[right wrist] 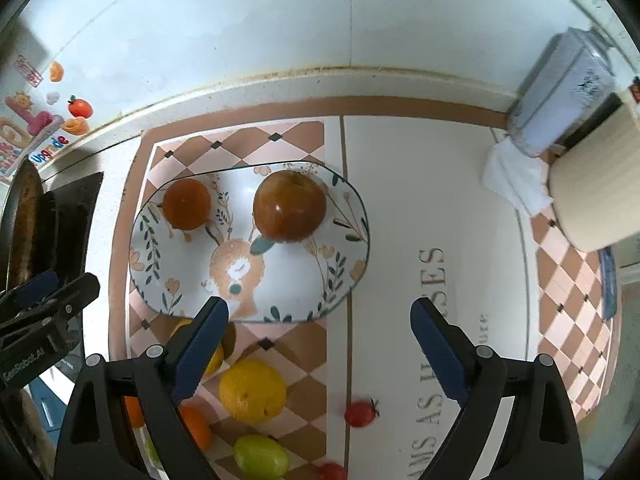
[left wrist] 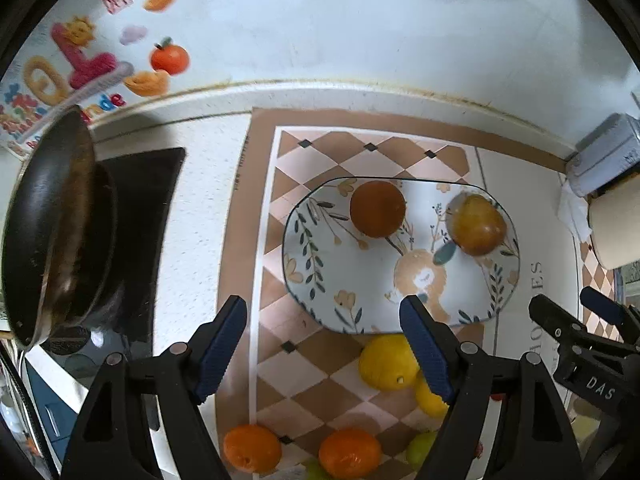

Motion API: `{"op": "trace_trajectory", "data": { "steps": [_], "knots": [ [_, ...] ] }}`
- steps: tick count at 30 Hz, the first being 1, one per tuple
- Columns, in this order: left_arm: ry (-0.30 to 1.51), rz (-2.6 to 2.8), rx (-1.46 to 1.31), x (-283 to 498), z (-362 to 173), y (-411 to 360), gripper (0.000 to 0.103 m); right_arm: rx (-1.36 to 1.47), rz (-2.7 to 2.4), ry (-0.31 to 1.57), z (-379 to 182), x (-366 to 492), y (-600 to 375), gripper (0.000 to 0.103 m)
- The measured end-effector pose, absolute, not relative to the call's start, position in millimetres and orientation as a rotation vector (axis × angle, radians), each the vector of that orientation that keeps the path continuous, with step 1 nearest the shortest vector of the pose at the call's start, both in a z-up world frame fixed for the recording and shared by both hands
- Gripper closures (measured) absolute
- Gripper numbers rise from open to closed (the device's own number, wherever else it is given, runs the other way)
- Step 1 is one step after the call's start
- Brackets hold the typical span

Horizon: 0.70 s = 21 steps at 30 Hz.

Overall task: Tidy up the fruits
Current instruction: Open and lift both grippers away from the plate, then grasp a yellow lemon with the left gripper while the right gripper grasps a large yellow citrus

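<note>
A floral plate [left wrist: 316, 264] [right wrist: 168, 280] lies on the checkered mat and holds two brownish-orange fruits [left wrist: 378, 209] [left wrist: 478, 225], also in the right wrist view [right wrist: 186, 204] [right wrist: 289, 206]. Near the plate's front edge lie a big lemon [left wrist: 386, 362] [right wrist: 253, 392], a smaller lemon [left wrist: 429, 398], two oranges [left wrist: 252, 448] [left wrist: 349, 453], green fruits [right wrist: 260, 456] [left wrist: 420, 446] and cherry tomatoes [right wrist: 361, 413]. My left gripper [left wrist: 322, 350] is open and empty, above the mat in front of the plate. My right gripper [right wrist: 320, 350] is open and empty, at the plate's front right edge.
A black frying pan [left wrist: 52, 236] sits on the stove at the left. A tissue box [right wrist: 560, 96] and a cream container [right wrist: 600, 188] stand at the back right by the wall. The white counter lies beside the mat [right wrist: 420, 200].
</note>
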<state>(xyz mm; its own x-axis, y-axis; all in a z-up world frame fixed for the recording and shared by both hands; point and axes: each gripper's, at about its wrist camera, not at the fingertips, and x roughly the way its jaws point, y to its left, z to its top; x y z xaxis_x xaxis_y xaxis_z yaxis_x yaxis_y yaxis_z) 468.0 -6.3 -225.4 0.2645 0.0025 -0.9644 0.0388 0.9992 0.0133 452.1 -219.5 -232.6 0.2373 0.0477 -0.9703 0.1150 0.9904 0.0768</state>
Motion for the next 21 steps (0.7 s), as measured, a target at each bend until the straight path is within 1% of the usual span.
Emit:
{"op": "trace_trajectory", "data": {
  "steps": [14,18,21],
  "knots": [
    [1.162,-0.035,0.035,402,-163,-3,0.025,0.124,-0.035,1.161,-153,381,-205,0.008],
    [1.146,-0.039,0.027,392,-153,-4,0.025,0.149,-0.008,1.160,-148,372,-203,0.008],
    [1.151,-0.027,0.034,390,-157,-4,0.025,0.183,0.019,1.216,-169,373,-201,0.008]
  ]
}}
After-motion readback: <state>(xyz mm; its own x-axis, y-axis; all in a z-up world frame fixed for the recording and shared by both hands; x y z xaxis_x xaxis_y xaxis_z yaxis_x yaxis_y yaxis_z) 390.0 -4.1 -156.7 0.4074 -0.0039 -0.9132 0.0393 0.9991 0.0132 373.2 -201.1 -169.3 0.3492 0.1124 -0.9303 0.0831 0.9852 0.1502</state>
